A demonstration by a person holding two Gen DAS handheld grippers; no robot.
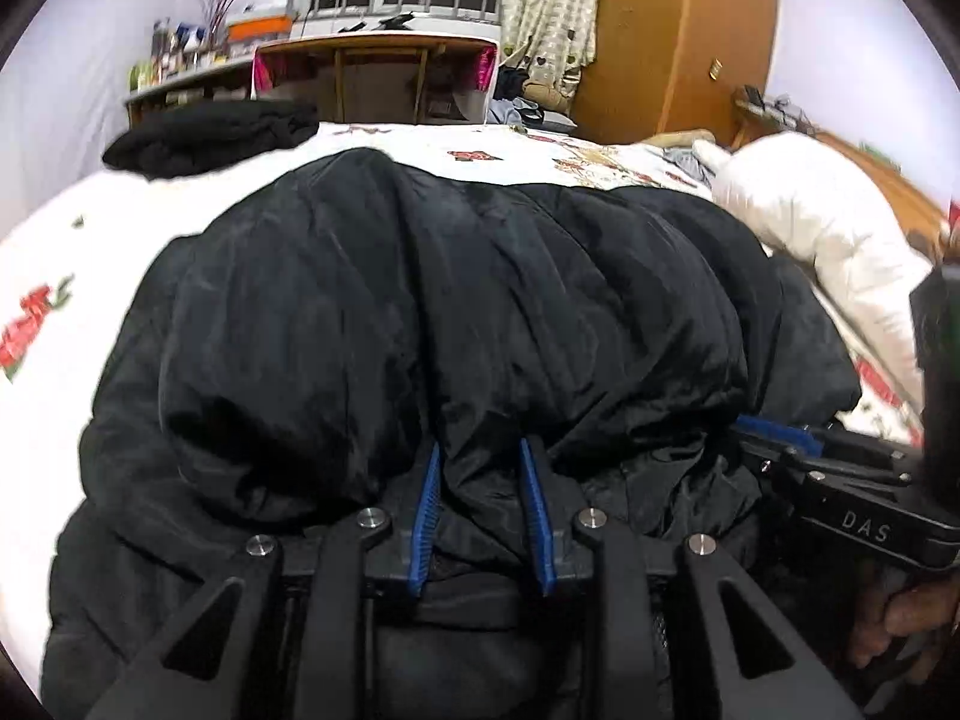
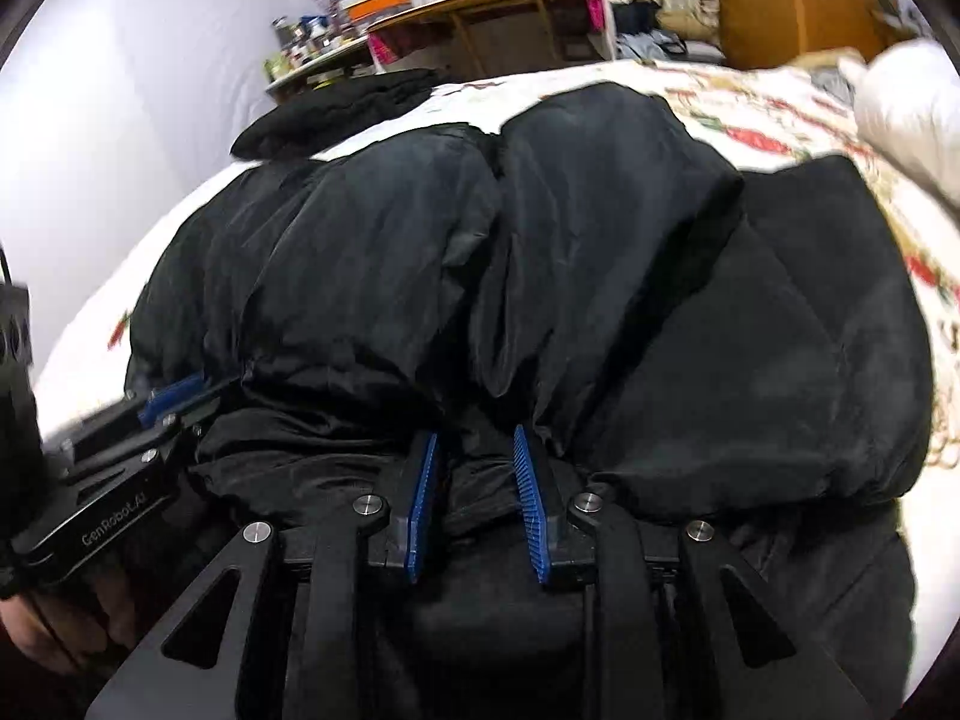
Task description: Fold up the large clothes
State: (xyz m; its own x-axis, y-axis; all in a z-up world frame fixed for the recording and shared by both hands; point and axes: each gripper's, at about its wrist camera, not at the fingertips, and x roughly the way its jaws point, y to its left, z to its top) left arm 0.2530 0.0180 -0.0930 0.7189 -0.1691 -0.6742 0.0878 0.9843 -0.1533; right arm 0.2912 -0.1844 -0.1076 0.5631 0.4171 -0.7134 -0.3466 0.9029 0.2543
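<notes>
A black padded jacket was spread on the floral bedsheet, its near hem bunched and pinched between the narrowed jaws of the left gripper and the right gripper. The fold appeared partly made; flattening remained.

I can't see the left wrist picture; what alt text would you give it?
A tool with blue pads pinches the near edge of a puffy black coat bunched on a white flowered bed. A second tool grips the coat at right; a folded black garment lies behind.
</notes>
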